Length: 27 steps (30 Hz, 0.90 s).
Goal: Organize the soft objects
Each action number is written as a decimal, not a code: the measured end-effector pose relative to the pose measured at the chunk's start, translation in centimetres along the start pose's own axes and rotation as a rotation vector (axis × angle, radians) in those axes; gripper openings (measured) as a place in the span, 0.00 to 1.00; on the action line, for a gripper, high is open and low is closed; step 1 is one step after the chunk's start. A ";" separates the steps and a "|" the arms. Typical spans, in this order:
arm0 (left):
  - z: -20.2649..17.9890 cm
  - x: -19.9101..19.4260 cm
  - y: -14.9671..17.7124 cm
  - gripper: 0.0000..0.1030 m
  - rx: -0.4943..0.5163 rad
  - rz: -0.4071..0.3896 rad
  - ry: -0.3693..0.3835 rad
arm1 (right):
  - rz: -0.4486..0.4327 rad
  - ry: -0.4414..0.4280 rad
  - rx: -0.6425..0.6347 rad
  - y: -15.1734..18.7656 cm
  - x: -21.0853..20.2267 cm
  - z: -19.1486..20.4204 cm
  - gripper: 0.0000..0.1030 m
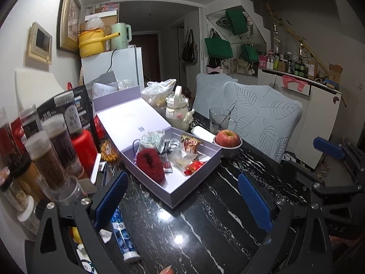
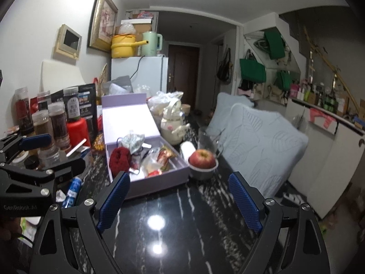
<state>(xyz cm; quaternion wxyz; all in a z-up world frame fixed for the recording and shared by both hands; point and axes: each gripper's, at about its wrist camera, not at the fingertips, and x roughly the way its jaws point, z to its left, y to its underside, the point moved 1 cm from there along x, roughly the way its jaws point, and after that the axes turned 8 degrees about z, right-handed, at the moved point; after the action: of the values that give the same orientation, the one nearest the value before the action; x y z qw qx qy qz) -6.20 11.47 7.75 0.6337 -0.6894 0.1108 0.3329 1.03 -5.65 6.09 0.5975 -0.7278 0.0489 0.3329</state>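
Risk of snagging loose snack wrappers (image 1: 190,145) while reaching, both grippers' fingers (image 1: 255,202) (image 2: 244,202) wide and empty, for fuzzy dark-red scrunchie (image 1: 150,163) at near-left of open lilac cardboard box (image 1: 194,178) on tabletop (image 1: 205,217).

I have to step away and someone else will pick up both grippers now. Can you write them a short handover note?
Left gripper: open, empty, above the black marble table.
Right gripper: open, empty, just short of the lilac box.
The box lies open with the red fuzzy item, a crumpled patterned pouch and snack packets inside.
Done: nothing gripped so far.
Left: likely sorting the soft things in the box.
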 end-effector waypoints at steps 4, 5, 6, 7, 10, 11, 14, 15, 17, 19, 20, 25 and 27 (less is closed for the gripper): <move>0.2 0.8 1.3 0.96 -0.011 0.015 -0.001 | 0.032 -0.020 0.013 1.6 0.7 0.0 0.87; 0.3 1.0 1.7 0.96 -0.015 0.022 0.000 | 0.038 -0.022 0.015 1.9 0.8 0.0 0.87; 0.5 1.2 2.1 0.96 -0.020 0.030 0.003 | 0.048 -0.025 0.017 2.2 1.0 0.0 0.87; 0.6 1.4 2.3 0.96 -0.023 0.037 0.004 | 0.054 -0.026 0.018 2.4 1.1 -0.1 0.87; 1.1 2.2 3.0 0.96 -0.038 0.065 0.006 | 0.064 -0.029 0.026 2.8 1.4 -0.1 0.87; 1.2 2.3 3.2 0.96 -0.040 0.070 0.005 | 0.066 -0.028 0.026 2.9 1.5 -0.1 0.87; 1.4 2.6 3.4 0.96 -0.043 0.081 0.000 | 0.065 -0.025 0.021 2.8 1.6 0.0 0.87; 1.5 2.7 3.5 0.96 -0.041 0.085 -0.001 | 0.064 -0.025 0.019 2.8 1.6 0.1 0.87; 1.6 2.7 3.4 0.96 -0.037 0.087 -0.006 | 0.060 -0.025 0.016 2.8 1.6 0.1 0.87; 1.7 2.8 3.5 0.96 -0.035 0.088 -0.008 | 0.061 -0.026 0.011 2.6 1.7 0.3 0.87; 1.7 2.8 3.4 0.96 -0.035 0.090 -0.008 | 0.063 -0.025 0.009 2.6 1.7 0.3 0.87; 2.0 3.0 3.4 0.96 -0.040 0.098 -0.002 | 0.069 -0.028 0.006 2.6 2.0 0.5 0.87; 2.0 3.0 3.4 0.96 -0.040 0.100 -0.002 | 0.071 -0.026 0.004 2.6 2.1 0.5 0.87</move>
<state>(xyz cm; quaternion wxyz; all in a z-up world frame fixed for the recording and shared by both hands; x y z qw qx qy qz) -6.55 13.56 3.30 0.6025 -0.6952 0.1375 0.3671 1.20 -5.23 2.80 0.5875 -0.7200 0.0678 0.3631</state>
